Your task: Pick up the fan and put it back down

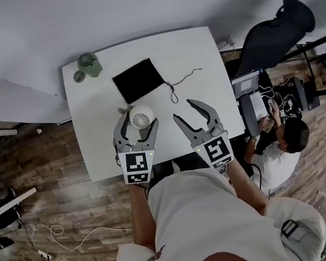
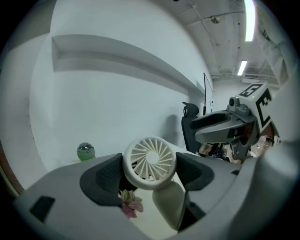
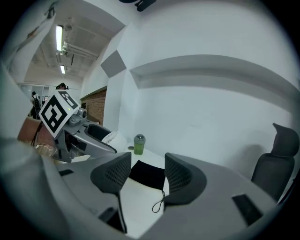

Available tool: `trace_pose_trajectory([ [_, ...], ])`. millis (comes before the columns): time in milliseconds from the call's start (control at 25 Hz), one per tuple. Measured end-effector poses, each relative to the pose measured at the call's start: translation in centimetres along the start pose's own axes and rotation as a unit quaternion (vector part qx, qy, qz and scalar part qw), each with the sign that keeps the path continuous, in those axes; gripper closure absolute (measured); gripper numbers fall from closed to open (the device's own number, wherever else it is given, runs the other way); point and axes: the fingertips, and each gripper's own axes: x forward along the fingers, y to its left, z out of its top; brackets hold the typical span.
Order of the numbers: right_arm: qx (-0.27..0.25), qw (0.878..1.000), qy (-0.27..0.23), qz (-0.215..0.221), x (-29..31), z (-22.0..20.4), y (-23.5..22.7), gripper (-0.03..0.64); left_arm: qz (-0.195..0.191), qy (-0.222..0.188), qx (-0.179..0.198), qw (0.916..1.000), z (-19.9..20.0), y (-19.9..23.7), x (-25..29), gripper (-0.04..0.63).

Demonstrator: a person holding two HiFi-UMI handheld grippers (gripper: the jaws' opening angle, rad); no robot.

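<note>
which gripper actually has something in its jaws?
The left gripper: its jaws are shut on the round head of the white fan. The right gripper has its jaws apart with nothing between them.

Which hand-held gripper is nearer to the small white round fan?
Left. The left hand-held gripper grips the small white round fan; the right hand-held gripper is open, apart to its right.

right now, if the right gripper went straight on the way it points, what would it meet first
Probably the cord, whose loop lies on the table just ahead of the right gripper, with the black pad right behind. Its height is unclear, so it might pass over both.
</note>
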Motion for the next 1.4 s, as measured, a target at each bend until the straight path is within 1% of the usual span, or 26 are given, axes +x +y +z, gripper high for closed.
trace_pose_trajectory([
  [120, -0.014, 0.999, -0.030, -0.009, -0.5, 2.7, -0.5, 0.391, 0.008, -0.029, 0.008, 0.9995, 2.6, 0.6, -1.1, 0.244],
  [280, -0.015, 0.997, -0.072, -0.021, -1.3, 6.0, -1.1, 0.394, 0.012, -0.064, 0.021, 0.9977, 5.8, 1.0, -2.4, 0.244],
  [480, -0.011, 0.992, -0.118, -0.035, -2.2, 9.7, -1.7, 0.396, 0.011, -0.101, 0.029, 0.9944, 9.0, 1.4, -3.8, 0.244],
  [640, -0.003, 0.990, -0.134, -0.042, -3.2, 11.4, -1.8, 0.396, 0.016, -0.131, 0.037, 0.9906, 11.6, 1.5, -5.4, 0.244],
  [760, -0.004, 0.989, -0.141, -0.045, -3.6, 12.2, -1.9, 0.396, 0.023, -0.157, 0.022, 0.9870, 13.6, 1.6, -6.4, 0.244],
  [840, -0.005, 0.989, -0.142, -0.046, -3.7, 12.4, -1.9, 0.396, 0.025, -0.168, 0.018, 0.9853, 14.4, 1.7, -6.8, 0.244],
  [1000, -0.006, 0.989, -0.140, -0.048, -4.0, 12.4, -1.8, 0.396, 0.024, -0.172, 0.017, 0.9846, 14.9, 1.6, -7.2, 0.244],
  [1160, -0.010, 0.989, -0.137, -0.046, -3.8, 12.1, -1.8, 0.396, 0.019, -0.162, 0.021, 0.9864, 14.2, 1.5, -6.8, 0.244],
  [1320, -0.016, 0.992, -0.118, -0.041, -3.2, 10.6, -1.9, 0.396, 0.007, -0.139, 0.034, 0.9897, 12.4, 1.1, -5.6, 0.244],
  [1400, -0.021, 0.994, -0.101, -0.036, -2.9, 9.4, -1.7, 0.396, 0.000, -0.125, 0.032, 0.9917, 11.2, 0.8, -4.9, 0.244],
])
